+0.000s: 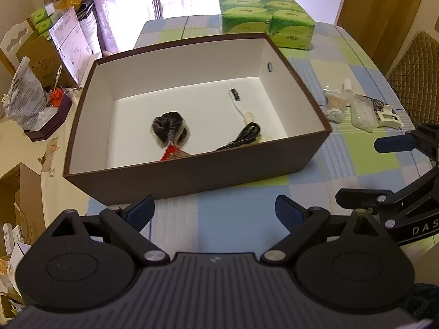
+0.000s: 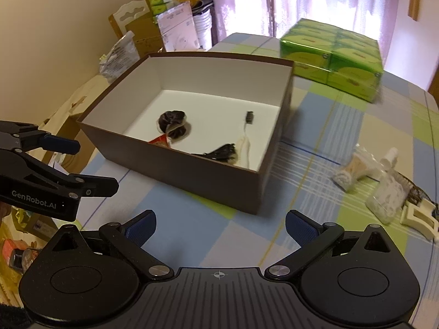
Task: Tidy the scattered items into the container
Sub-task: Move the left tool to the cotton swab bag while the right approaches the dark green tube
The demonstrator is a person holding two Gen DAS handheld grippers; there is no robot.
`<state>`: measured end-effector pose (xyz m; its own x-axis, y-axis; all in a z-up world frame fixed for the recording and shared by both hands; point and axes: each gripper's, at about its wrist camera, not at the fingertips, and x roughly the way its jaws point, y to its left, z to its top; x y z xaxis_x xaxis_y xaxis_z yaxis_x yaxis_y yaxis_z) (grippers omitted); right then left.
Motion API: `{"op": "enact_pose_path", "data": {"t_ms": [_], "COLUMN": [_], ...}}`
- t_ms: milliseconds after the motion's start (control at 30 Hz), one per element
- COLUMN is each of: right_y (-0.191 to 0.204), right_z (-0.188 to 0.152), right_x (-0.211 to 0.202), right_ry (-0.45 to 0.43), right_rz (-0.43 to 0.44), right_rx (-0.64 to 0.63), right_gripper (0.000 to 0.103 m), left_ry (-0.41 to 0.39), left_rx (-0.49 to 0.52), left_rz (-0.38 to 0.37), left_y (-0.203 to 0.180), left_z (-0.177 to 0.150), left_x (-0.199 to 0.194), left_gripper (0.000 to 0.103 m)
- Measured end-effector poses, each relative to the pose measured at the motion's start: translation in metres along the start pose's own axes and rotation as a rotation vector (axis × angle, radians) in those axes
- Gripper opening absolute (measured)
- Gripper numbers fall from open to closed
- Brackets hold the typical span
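Observation:
A brown box with a white inside stands on the checked tablecloth. In it lie a dark scrunchie, a toothbrush, a coiled black cable and a red packet. Right of the box, on the cloth, lie clear bagged items, a small bottle and a white hair claw. My left gripper is open, empty, in front of the box. My right gripper is open and empty too, near the box's front corner.
A green pack of tissues sits behind the box. Cartons, bags and a side shelf crowd the left of the table. A quilted chair back stands at the right edge. Each gripper shows in the other's view.

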<state>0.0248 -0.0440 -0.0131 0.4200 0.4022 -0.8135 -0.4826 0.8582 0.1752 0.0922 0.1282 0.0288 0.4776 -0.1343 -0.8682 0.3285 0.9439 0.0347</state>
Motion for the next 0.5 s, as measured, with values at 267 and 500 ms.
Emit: {"op": "enact_pose_path", "data": {"t_ms": [267,500], "right_y": [-0.036,-0.079], "right_z": [-0.027,-0.049], "right_x": [-0.025,-0.056], "right_ry": [-0.013,-0.059], "right_rz": [-0.062,-0.123], "right_rx": [0.074,0.17], "right_gripper": [0.103,0.103], "left_ry": [-0.006,-0.014], "left_rx": [0.029,0.091], "left_rz": [-0.083,-0.14], "left_y": [-0.044,-0.091], "left_z": [-0.007,-0.004], "left_x": [0.005,0.014], "left_gripper": [0.093,0.093]}}
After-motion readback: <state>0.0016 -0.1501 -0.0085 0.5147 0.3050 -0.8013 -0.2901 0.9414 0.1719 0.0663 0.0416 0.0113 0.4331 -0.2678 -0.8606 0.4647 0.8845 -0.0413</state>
